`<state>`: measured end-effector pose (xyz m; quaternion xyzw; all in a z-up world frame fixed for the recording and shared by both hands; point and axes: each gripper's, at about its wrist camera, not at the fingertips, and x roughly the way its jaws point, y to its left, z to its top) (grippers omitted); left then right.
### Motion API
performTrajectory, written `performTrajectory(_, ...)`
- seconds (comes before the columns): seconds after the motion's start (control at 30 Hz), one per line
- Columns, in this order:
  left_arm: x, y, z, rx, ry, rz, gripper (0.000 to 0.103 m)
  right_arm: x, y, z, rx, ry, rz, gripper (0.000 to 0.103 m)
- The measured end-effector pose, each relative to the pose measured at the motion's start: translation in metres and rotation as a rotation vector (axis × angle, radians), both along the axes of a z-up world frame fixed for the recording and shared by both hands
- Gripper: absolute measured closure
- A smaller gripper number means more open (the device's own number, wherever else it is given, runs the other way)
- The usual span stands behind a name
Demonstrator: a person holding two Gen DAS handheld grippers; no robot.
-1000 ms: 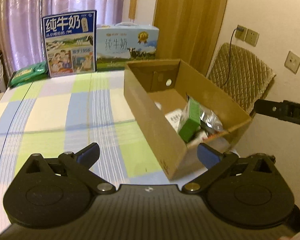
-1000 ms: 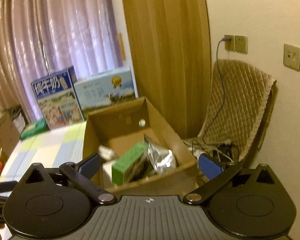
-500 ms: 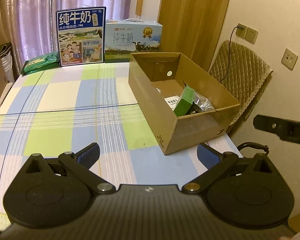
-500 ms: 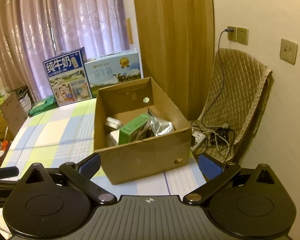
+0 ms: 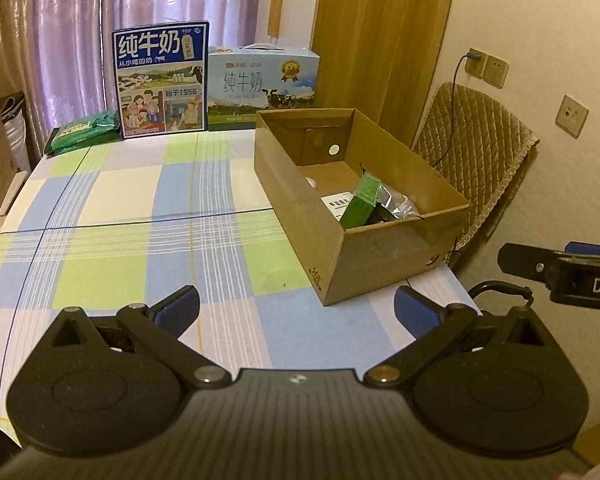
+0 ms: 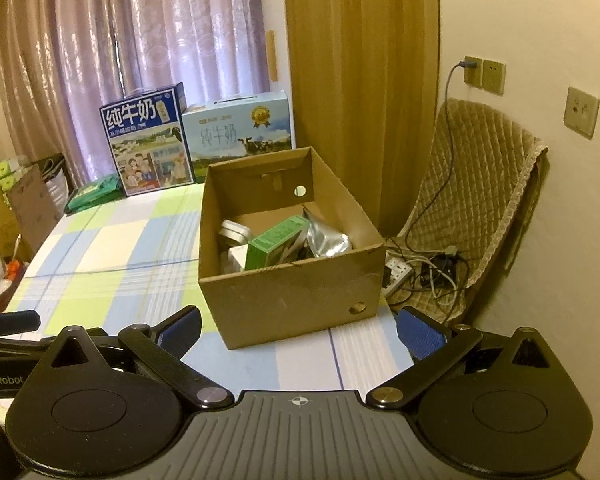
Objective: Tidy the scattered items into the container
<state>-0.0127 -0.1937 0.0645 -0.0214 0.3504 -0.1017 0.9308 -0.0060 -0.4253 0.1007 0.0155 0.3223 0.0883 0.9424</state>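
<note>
An open cardboard box stands at the right end of the checked tablecloth. Inside lie a green carton, a silver foil pouch, a white packet and a round tin. My left gripper hangs open and empty above the table's near edge, short of the box. My right gripper is open and empty too, just in front of the box's near wall. The right gripper's body shows at the right edge of the left wrist view.
Two milk cartons and a green packet stand at the table's far edge before purple curtains. A quilted chair with a power strip and cables sits right of the table by the wall. Boxes crowd the left.
Both grippers have drawn back and up from the box, which now looks smaller and farther away. Both stay open and empty; the box contents have not moved.
</note>
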Motion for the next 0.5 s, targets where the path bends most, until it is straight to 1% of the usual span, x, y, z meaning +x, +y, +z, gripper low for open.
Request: performTrajectory(0.5, -0.0019, -0.0047, -0.0019, 0.006, -0.003, -0.021, 0.001, -0.0031, -0.0032, -0.0003, -0.007, 0.005, -0.008, 0.002)
